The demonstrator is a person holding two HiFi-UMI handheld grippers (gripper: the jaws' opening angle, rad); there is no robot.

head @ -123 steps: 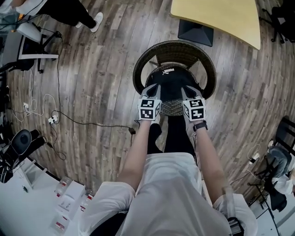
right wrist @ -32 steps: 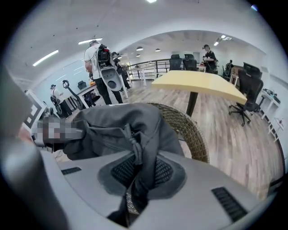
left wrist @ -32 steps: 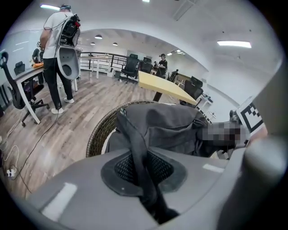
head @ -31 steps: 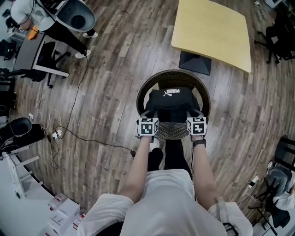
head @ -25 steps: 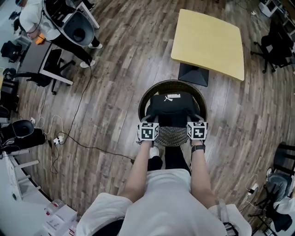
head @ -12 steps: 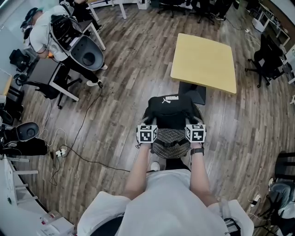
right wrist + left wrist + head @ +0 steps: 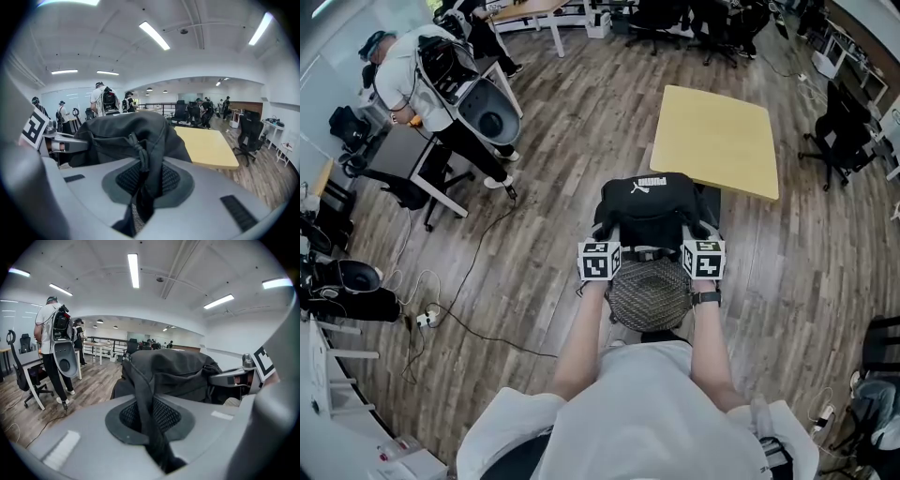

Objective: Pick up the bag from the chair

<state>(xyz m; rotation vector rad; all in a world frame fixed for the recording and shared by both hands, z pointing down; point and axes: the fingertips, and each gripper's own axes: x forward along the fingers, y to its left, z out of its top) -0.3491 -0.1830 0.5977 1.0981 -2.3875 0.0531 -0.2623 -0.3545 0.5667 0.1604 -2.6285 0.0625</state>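
- Black strap (image 7: 143,394) runs down into the left gripper (image 7: 157,451), whose jaws are pinched tight on it.
- Between the two grippers hangs the bag (image 7: 652,208), held above the wicker chair (image 7: 649,291) and apparently clear of its seat.
- At the right, the right gripper (image 7: 138,201) is clamped on a knotted strap (image 7: 137,159) of the bag.
- The lift looks nearly complete. The next move calls for level, firm grips while carrying the bag away from the chair.

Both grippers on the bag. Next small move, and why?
Probably raise both together, level. The left gripper and right gripper are each shut on a strap of the bag, and the chair seat shows bare below, so it seems lifted but may not clear the rim.
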